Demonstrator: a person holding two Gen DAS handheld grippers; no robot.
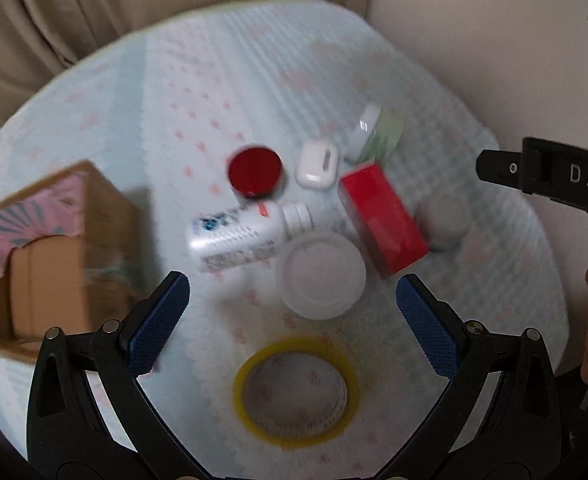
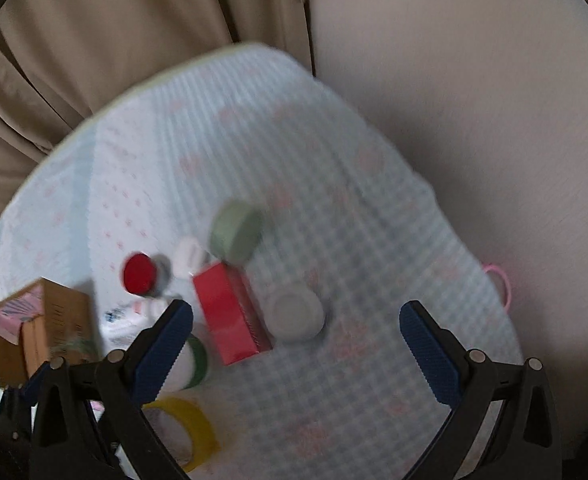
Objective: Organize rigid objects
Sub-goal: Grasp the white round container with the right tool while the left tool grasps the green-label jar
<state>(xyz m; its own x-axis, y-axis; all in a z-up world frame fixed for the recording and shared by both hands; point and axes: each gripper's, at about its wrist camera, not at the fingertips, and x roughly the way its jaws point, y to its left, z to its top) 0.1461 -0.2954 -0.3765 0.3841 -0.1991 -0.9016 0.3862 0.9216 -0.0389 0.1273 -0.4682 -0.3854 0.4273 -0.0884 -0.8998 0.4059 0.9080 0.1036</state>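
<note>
Left gripper [image 1: 292, 282]: I hold it above the table, fingers spread wide, nothing between them.
Right gripper [image 2: 296, 312]: also spread and empty; from the left camera I see only one black arm of it, cut off at the frame edge.
Red box [image 1: 382, 220]: my landmark, lying flat on the pale blue cloth [image 1: 213, 80].
White bottle [image 1: 241, 232]: on its side to the left of the red box; my right camera shows it half hidden behind a finger.
Red cap [image 1: 255, 174]: beyond the bottle, left of the red box.
Earbud case [image 1: 318, 164]: just beyond the red box.
Green tin [image 2: 235, 232]: beyond the red box, tilted on edge, too blurred for detail.
White tub [image 1: 322, 276]: at the near left of the red box; contents unclear.
Grey lid [image 1: 444, 220]: right of the red box, partly hidden by it.
Tape roll [image 1: 296, 392]: nearest to me, well short of the red box.
Cardboard box [image 1: 53, 252]: far left of the red box, open, cut by the frame.
</note>
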